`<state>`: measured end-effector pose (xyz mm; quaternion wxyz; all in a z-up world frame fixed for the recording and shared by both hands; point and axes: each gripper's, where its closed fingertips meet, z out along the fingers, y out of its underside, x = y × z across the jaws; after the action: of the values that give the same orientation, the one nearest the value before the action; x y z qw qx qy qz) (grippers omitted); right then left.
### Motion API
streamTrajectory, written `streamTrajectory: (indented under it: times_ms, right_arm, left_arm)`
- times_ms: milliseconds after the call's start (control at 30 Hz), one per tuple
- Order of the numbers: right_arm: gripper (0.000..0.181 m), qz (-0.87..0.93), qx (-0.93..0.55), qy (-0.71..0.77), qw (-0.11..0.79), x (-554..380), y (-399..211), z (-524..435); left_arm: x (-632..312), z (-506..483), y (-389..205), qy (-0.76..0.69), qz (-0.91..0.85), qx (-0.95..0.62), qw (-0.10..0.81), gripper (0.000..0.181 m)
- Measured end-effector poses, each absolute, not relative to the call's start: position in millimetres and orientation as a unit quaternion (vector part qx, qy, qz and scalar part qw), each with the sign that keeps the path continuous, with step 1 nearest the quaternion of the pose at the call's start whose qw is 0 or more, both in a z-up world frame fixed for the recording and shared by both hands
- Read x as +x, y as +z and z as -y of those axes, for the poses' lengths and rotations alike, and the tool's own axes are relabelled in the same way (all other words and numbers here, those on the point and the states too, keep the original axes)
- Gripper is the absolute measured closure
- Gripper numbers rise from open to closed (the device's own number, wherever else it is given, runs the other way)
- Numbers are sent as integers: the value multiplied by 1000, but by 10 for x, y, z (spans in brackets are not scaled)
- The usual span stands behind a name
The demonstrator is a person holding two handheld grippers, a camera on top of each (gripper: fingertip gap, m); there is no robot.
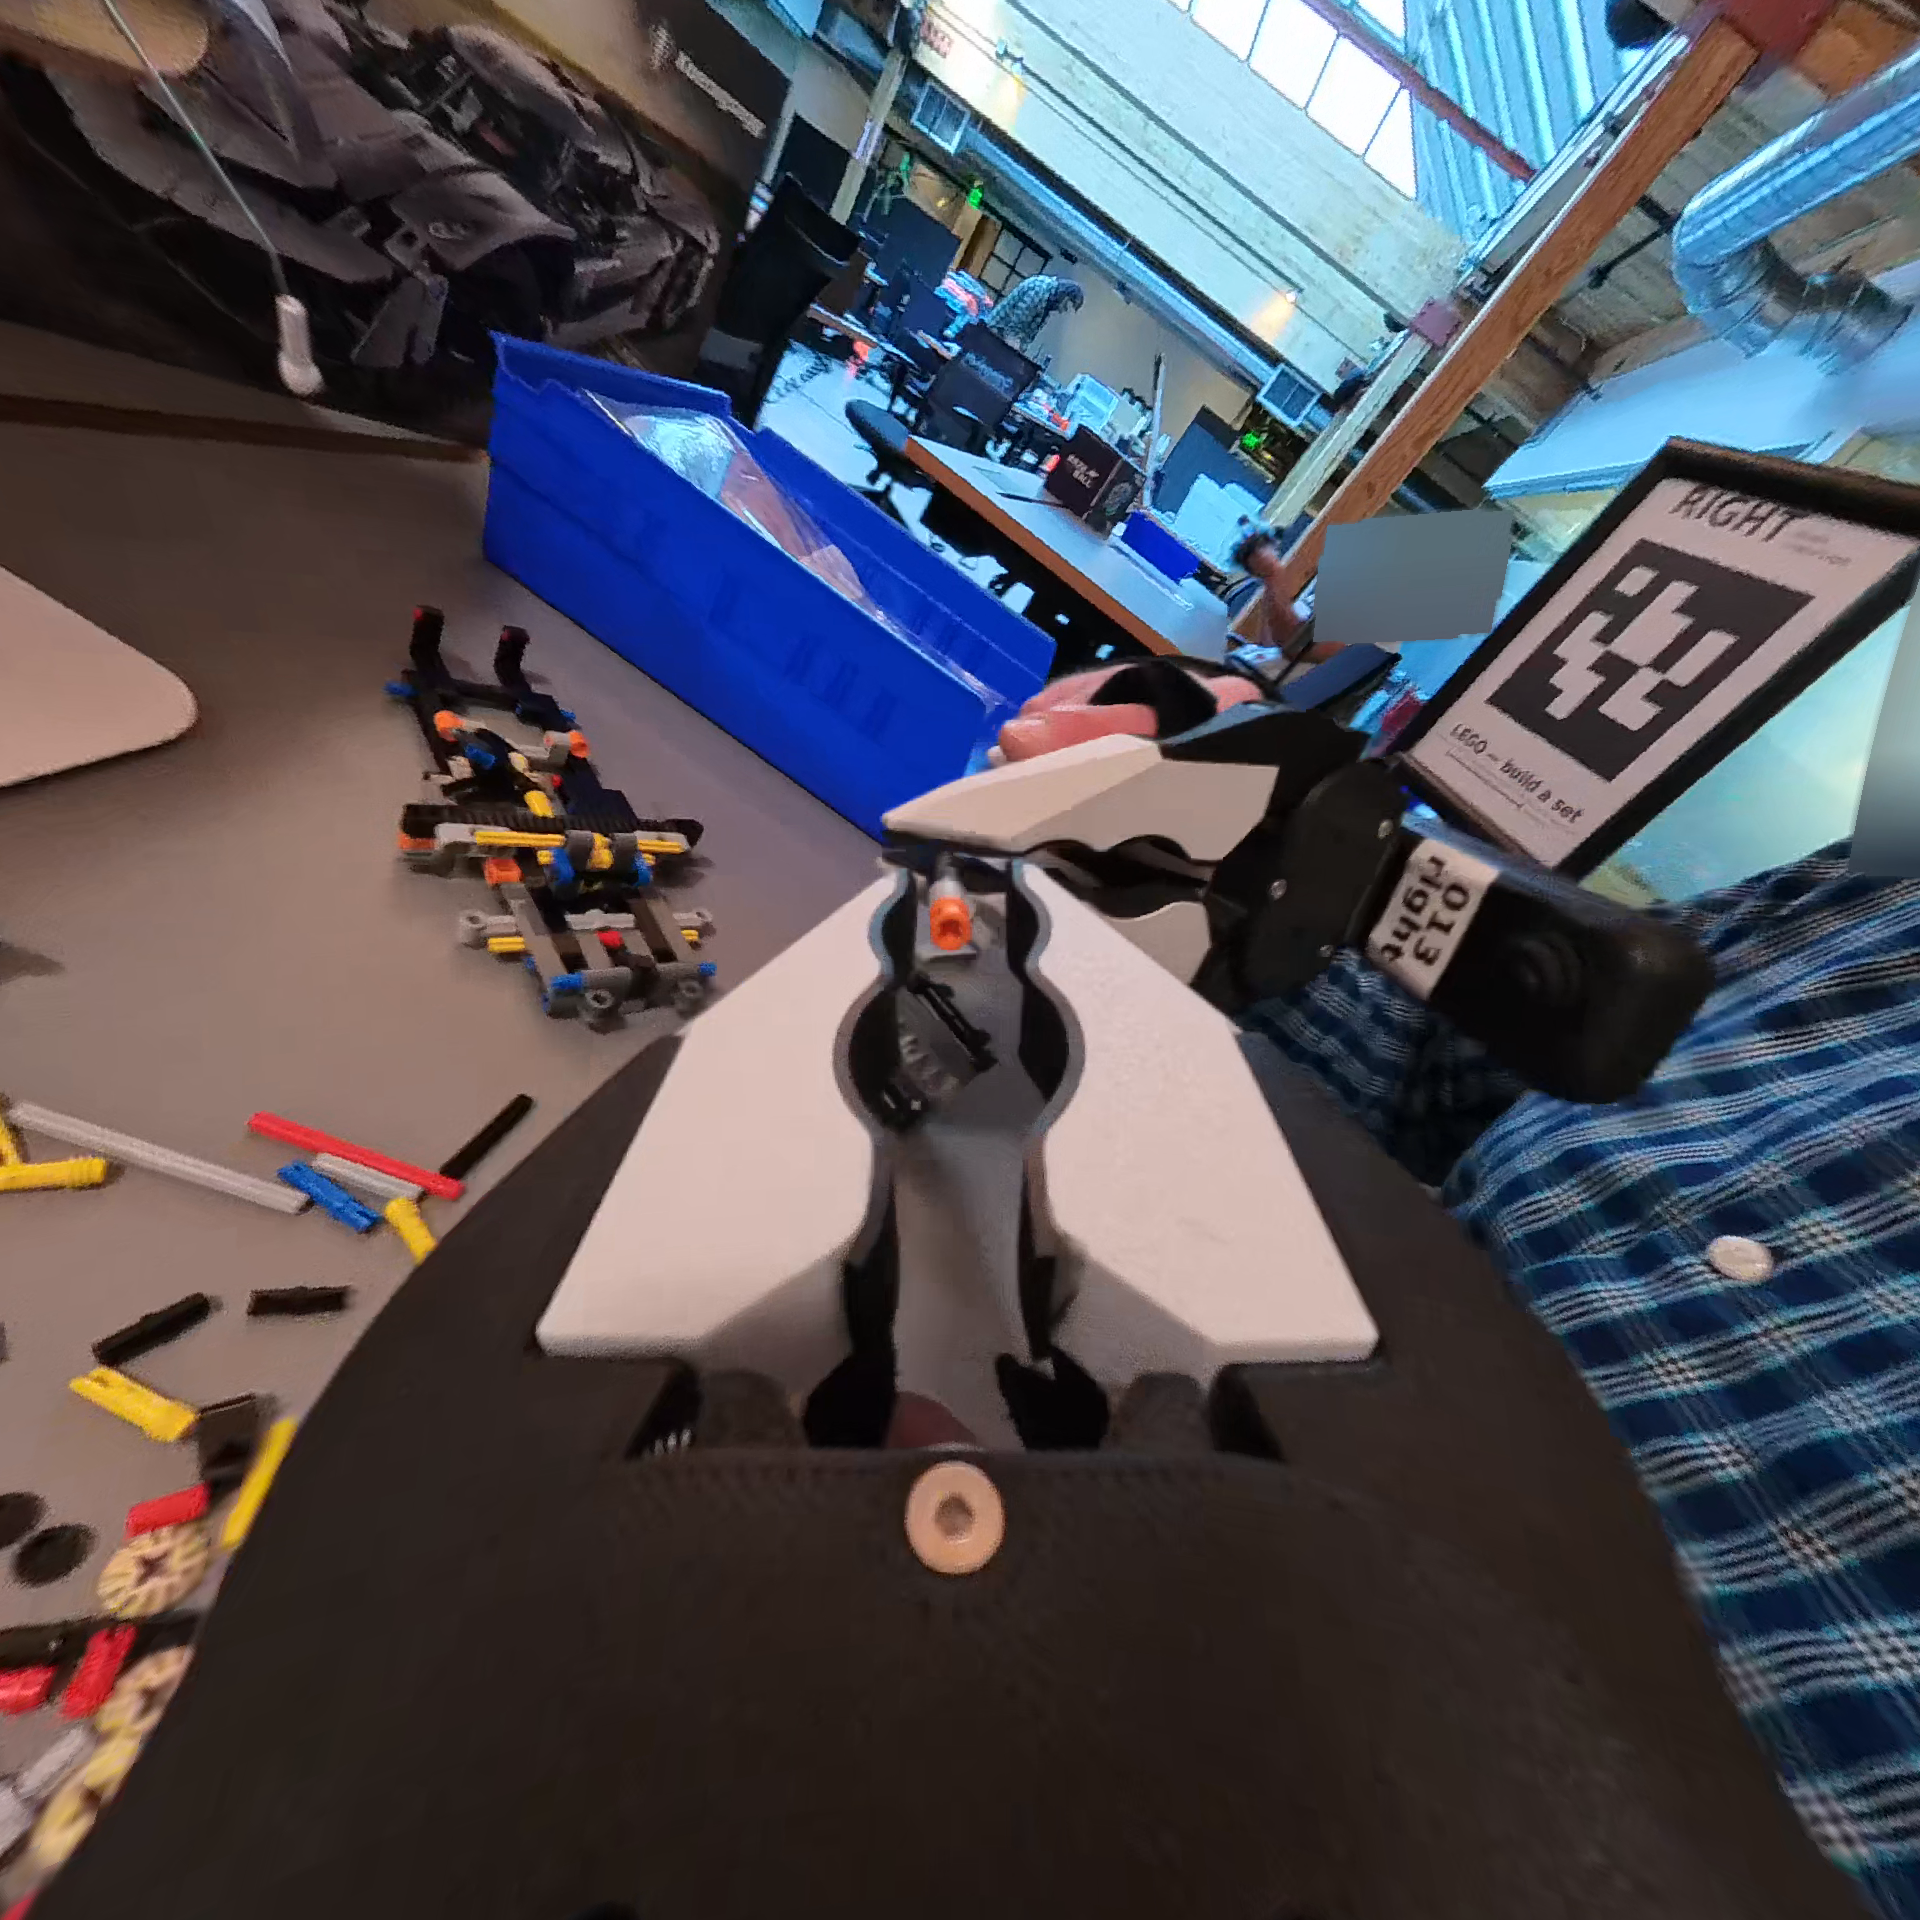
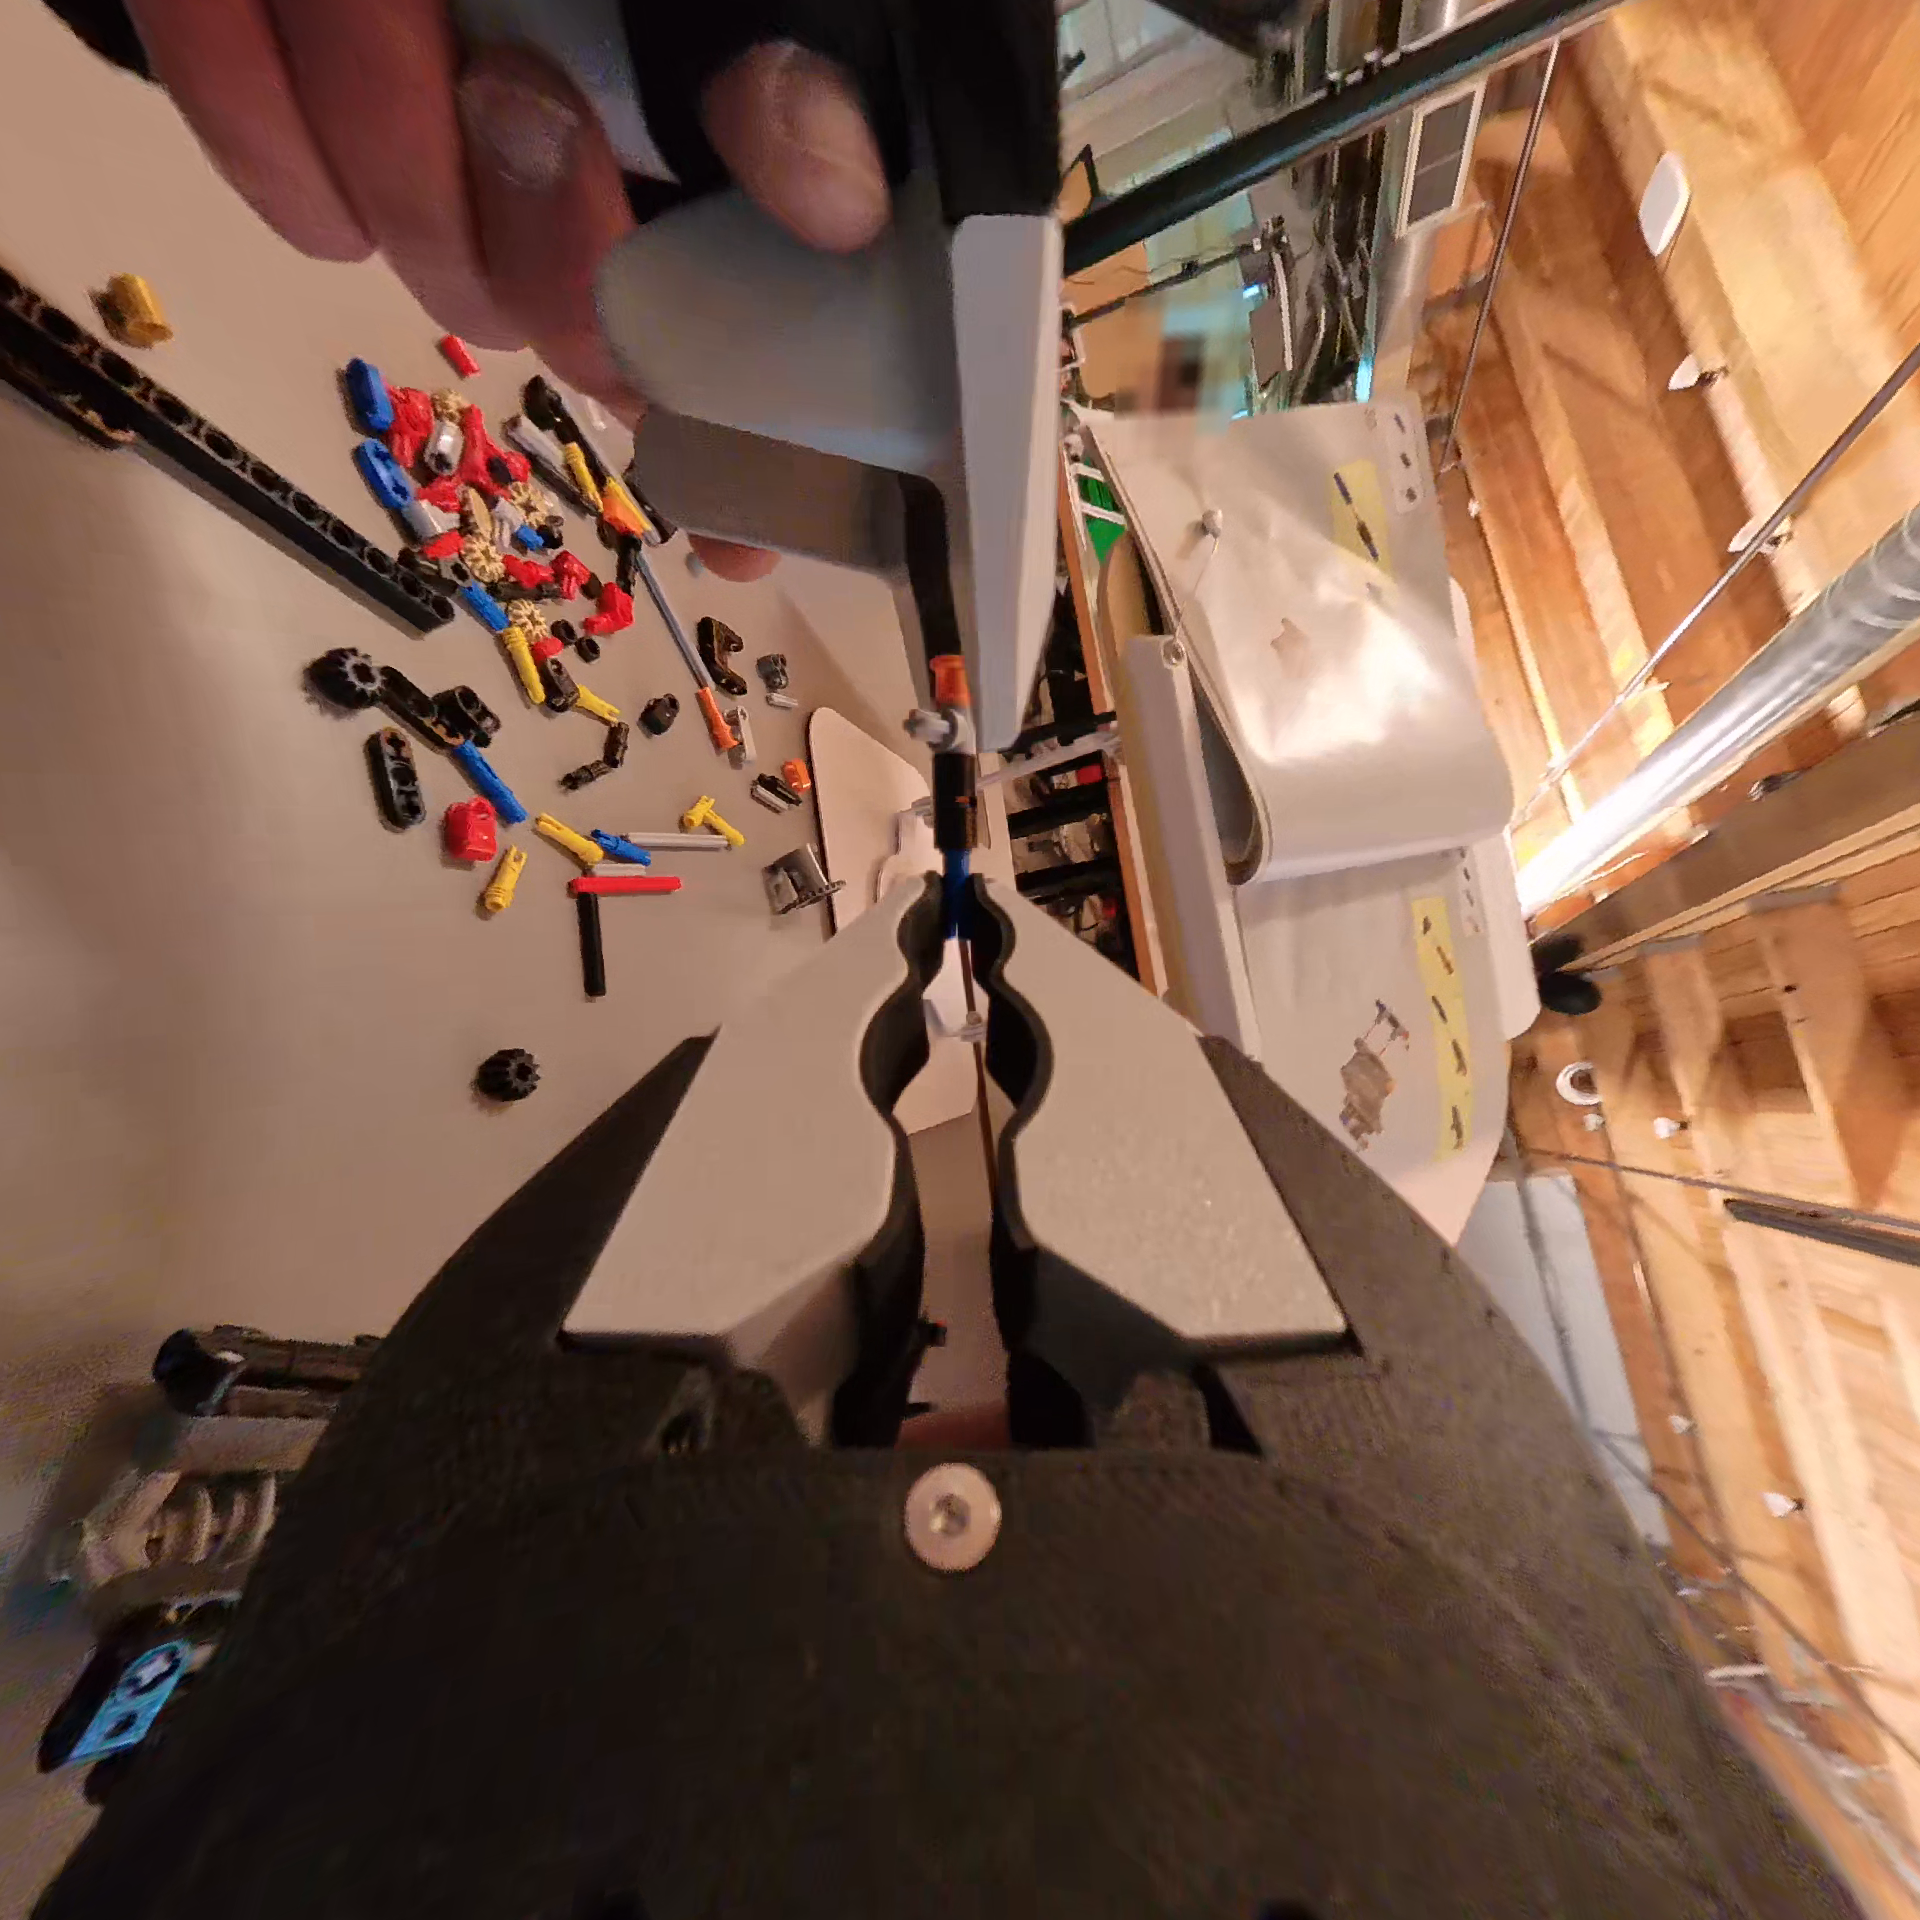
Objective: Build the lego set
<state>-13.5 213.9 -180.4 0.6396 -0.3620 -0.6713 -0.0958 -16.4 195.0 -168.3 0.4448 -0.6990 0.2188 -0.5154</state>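
Observation:
My right gripper (image 2: 956,906) is shut on the blue pin end of a small sub-assembly (image 2: 951,769): blue pin, black piece, grey connector and orange bush (image 2: 948,681). In the left wrist view the right gripper (image 1: 902,844) comes in from the right, over my left fingertips. My left gripper (image 1: 956,894) is open. The grey and orange end of the sub-assembly (image 1: 948,920) stands between its tips, with a gap showing on the right side. The left gripper (image 2: 961,717) also shows in the right wrist view, next to the orange bush. Both are held above the grey table (image 1: 260,935).
A partly built chassis (image 1: 551,831) lies on the table beside a blue bin (image 1: 727,613). Loose parts lie scattered (image 1: 312,1174) (image 2: 499,540), with a long black beam (image 2: 208,447) and a black gear (image 2: 507,1073). An open instruction booklet (image 2: 1330,623), a framed sign (image 1: 1662,665) and a person's plaid sleeve (image 1: 1714,1351) are close by. Only a small space, under 4 cm, lies between the two pairs of fingers. Left tips and right tips are each some 15 cm from the long black beam (image 2: 208,447).

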Motion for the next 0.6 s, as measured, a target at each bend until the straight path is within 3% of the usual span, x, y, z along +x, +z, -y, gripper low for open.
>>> streamTrajectory:
  times_ms: [100,300,400,600]
  right_arm:
    - [181,681,-334,-104,643,-196,-1813,-2069]
    - [181,683,-315,-115,649,-232,-1816,-2049]
    - [181,680,-304,-118,657,-252,-1796,-2021]
    - [181,684,-290,-126,657,-265,-1822,-2010]
  left_arm:
    - [-174,-1953,-1719,-510,-216,-706,441,179]
    - [-190,-1933,-1738,-514,-214,-711,430,181]
    - [-219,-1956,-1753,-523,-199,-714,420,166]
    - [-181,-1869,-1784,-555,-202,-713,377,165]
